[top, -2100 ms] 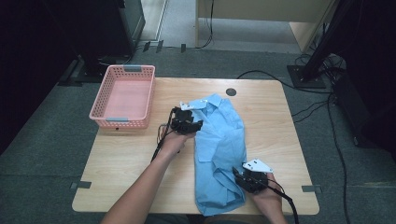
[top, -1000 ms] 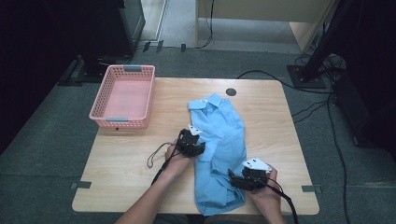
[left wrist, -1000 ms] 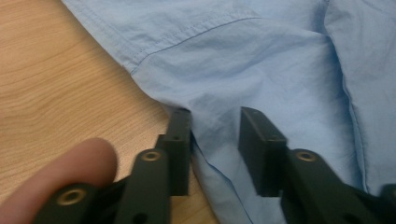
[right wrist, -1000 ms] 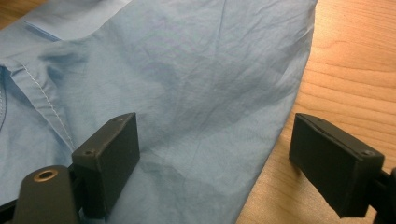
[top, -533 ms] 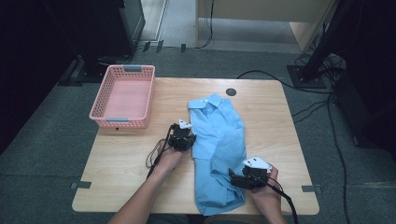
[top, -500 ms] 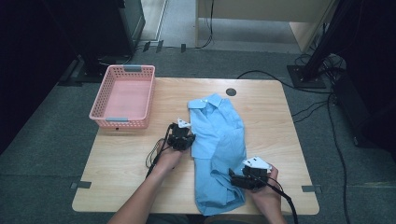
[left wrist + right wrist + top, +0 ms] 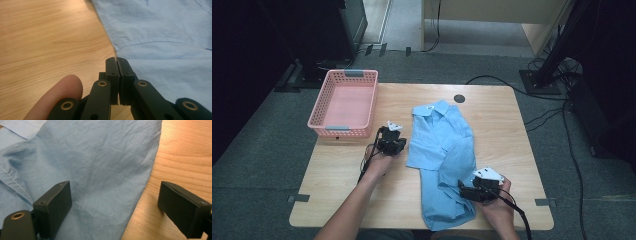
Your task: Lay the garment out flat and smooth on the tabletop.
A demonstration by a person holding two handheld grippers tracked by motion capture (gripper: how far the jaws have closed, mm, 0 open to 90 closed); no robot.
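High view shows a light blue shirt (image 7: 443,160) lying partly folded on the desk (image 7: 492,115). Left gripper (image 7: 116,60) sits at its sleeve edge with jaws pressed together on nothing. Right gripper (image 7: 113,202) hangs wide open above the hem. Risk: a shallow pinch could miss the fabric or drag and bunch the fold.

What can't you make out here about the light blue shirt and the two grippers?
- Left gripper: jaws shut at the edge of the light blue collared shirt; the left gripper view does not show whether fabric is pinched between the pads.
- Shirt hem: in the high view, the right gripper and hand cover part of it.
- Pink plastic basket: the near wall hides part of its floor.
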